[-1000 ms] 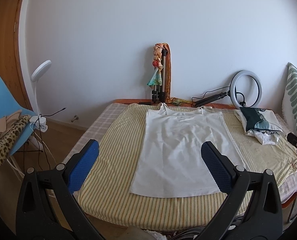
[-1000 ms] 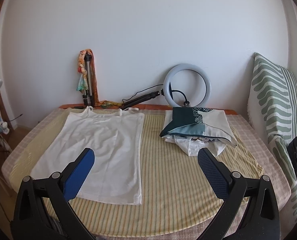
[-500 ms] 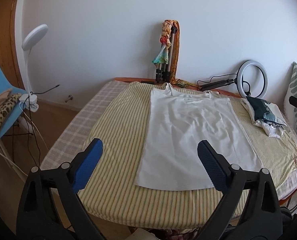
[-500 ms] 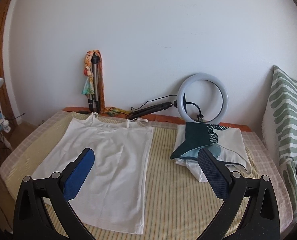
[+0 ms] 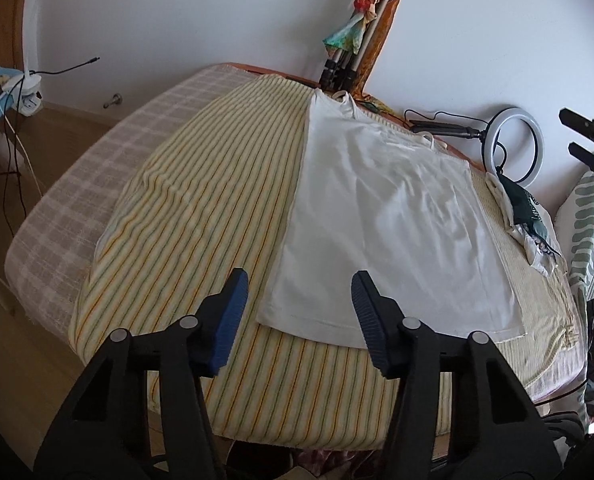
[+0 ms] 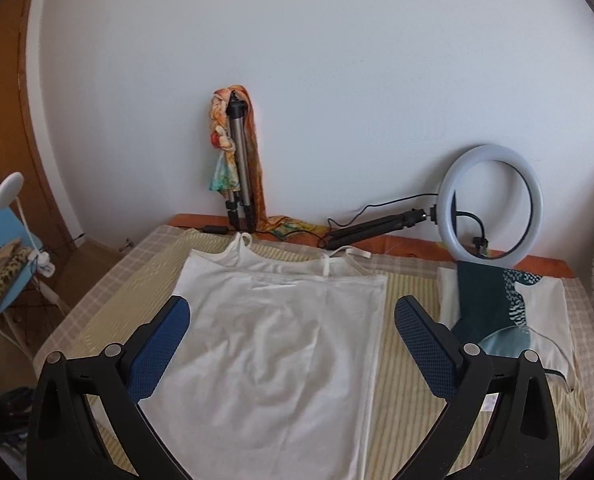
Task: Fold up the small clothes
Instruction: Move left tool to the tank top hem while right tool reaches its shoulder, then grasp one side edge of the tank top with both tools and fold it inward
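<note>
Here, white wall (image 6: 337,60) behind, wooden floor (image 5: 37,168) at left. Bed (image 5: 77,200) under yellow striped cover (image 5: 201,200). White camisole (image 6: 273,340) spread flat mid-cover, straps toward wall, faint creases. Folded teal-and-white pile (image 6: 509,312) just beside it. Ring light (image 6: 493,204), tripod (image 6: 239,168) against wall. Left hand-held gripper (image 5: 297,312) released above hem corner; right hand-held gripper (image 6: 293,344) released over camisole.

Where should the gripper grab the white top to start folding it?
Probably at a bottom corner of the white top, coming in low from the near edge of the bed. It lies flat, straps far away by the wall, and the open left gripper already hangs over its near left corner.
</note>
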Motion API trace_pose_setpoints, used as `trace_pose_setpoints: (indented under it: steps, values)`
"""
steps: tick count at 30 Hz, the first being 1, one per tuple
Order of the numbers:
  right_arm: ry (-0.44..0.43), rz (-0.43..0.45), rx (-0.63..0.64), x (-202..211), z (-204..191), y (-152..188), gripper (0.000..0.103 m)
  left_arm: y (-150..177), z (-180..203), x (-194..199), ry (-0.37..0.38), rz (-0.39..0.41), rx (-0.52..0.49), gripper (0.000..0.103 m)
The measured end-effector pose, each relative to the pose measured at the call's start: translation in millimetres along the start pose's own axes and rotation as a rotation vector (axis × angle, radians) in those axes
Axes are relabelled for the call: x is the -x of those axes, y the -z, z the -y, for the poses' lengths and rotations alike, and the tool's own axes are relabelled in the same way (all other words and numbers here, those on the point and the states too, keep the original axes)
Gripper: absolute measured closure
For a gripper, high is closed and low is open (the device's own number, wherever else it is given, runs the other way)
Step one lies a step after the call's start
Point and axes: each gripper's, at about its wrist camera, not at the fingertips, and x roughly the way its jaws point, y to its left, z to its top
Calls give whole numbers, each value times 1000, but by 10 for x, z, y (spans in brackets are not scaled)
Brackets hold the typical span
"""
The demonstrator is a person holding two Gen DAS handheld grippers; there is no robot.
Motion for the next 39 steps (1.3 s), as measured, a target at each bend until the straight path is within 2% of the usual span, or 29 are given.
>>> trace_pose_setpoints:
  steps: [3,8,9,11,16,18,21,23,27,32,35,39]
  values:
    - [-34,-39,13,-244,-164,-74,5,28,-52,-113,12,-21,10,56]
    - [-101,-114,12,-645,-421,-200,5,64,-112,-267,15,-39,12,57]
    - [-112,-128,11,-729,-482,-230,6,71,-118,-288,11,-40,10,57]
    - [-131,-160,22,-902,-630,-284,17,79,-108,-322,-6,-36,-12,64]
    - [-200,-226,38,-1317,-949,-352,20,77,-125,-385,-7,-32,-33,65]
    - [-212,-262,32,-1508,-1036,-363,28,71,-146,-423,-3,-38,-27,72]
    - [-226,-312,9,-1809,-1134,-362,30,99,-150,-480,10,-50,-30,78]
    - [-229,-339,23,-1998,-1247,-351,36,123,-136,-515,15,-61,-38,85]
    - [-234,-395,54,-2341,-1446,-305,40,141,-112,-521,3,-38,-63,92]
    - [-218,-453,46,-2783,-1581,-274,40,132,-138,-505,20,-31,-46,92]
    - [-196,-477,56,-2986,-1661,-254,40,139,-134,-502,23,-39,-43,80]
    - [-170,-494,85,-3222,-1755,-223,40,158,-108,-526,9,-25,-79,81]
